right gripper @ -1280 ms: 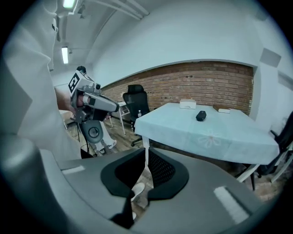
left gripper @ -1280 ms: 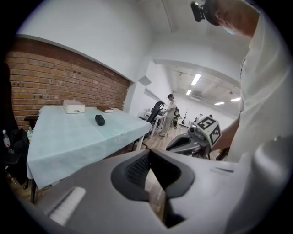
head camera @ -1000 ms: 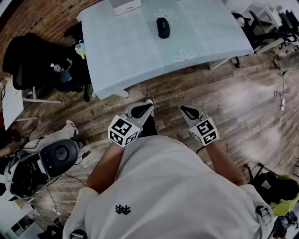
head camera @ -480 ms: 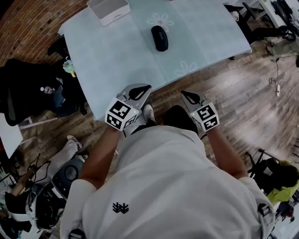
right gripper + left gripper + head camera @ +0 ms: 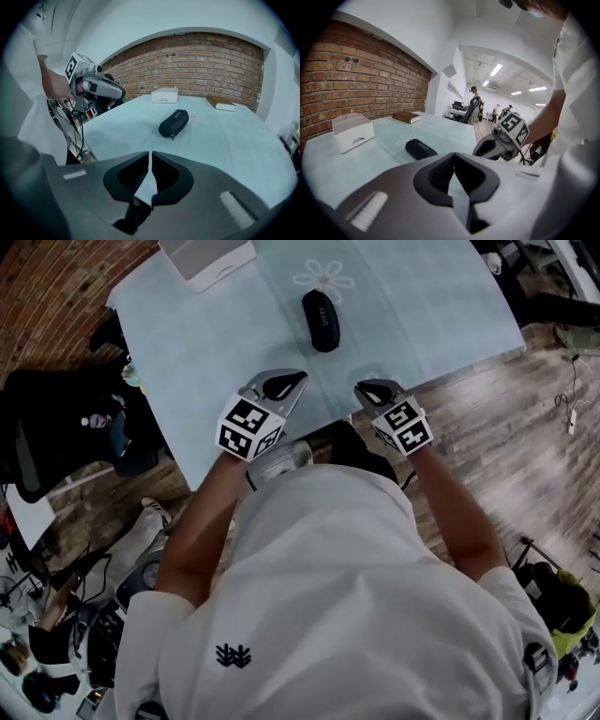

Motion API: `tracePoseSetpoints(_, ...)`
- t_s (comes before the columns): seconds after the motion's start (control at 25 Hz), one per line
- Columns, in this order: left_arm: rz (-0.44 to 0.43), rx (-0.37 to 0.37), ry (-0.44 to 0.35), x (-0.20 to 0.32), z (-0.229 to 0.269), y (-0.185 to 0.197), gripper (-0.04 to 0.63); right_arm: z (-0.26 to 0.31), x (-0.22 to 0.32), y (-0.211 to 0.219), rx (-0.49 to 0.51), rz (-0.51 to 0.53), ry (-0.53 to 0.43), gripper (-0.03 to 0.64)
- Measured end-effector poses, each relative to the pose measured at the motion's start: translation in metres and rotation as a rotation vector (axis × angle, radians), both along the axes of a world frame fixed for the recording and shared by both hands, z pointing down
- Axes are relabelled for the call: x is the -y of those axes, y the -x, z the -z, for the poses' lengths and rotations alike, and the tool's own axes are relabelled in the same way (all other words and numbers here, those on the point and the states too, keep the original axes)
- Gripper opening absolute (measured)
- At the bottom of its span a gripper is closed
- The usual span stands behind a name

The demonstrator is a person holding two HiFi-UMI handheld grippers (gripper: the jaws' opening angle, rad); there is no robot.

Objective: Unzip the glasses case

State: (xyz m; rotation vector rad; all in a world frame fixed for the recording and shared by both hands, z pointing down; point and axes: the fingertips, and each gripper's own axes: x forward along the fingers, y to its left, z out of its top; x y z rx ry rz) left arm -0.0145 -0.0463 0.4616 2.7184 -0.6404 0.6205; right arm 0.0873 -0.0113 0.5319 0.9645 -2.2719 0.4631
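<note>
Head view: left tool [image 5: 296,379] and right tool [image 5: 362,388] over the near edge of the pale-blue worktop [image 5: 206,362], jaws together, empty; black oval glasses case [image 5: 322,320] farther in.

The glasses case [image 5: 321,320] bears unreadable print, and the white box [image 5: 208,259] is cropped.

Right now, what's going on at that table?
A person stands at the near edge of the table with a gripper in each hand. The left gripper and the right gripper both hover over the near edge, jaws together and holding nothing. The black glasses case lies farther in, zipped shut, with neither gripper touching it. A white box sits at the far left corner. The unzipping has not begun.
</note>
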Motion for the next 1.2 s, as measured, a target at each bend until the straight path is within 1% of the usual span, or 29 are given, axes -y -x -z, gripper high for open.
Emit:
tracePoseSetpoints(0.2,-0.015,0.065,0.003,0.052,-0.018,-0.026,0.055,-0.022,0.054,-0.004,-0.007,0.068,0.04,0.011)
tracePoseSetpoints(0.4,-0.036,0.132,0.012,0.09,-0.038,-0.048,0.055,-0.041,0.087,0.003,-0.005,0.153,0.079,0.035)
tracePoseSetpoints(0.64,-0.051,0.194,0.035,0.12,-0.061,-0.06,0.057,-0.056,0.102,0.01,-0.016,0.249,0.1,0.053)
tracePoseSetpoints(0.84,-0.042,0.201,0.06,0.127,-0.074,-0.066,0.057,-0.061,0.101,0.02,-0.025,0.358,0.097,0.061)
tracePoseSetpoints(0.92,-0.041,0.212,0.056,0.131,-0.08,-0.067,0.057,-0.068,0.101,0.023,-0.025,0.369,0.109,0.061)
tracePoseSetpoints(1.08,-0.05,0.239,0.051,0.132,-0.092,-0.068,0.057,-0.075,0.106,0.025,-0.024,0.352,0.128,0.061)
tracePoseSetpoints(1.2,-0.044,0.233,0.056,0.132,-0.093,-0.07,0.057,-0.072,0.109,0.026,-0.026,0.341,0.132,0.061)
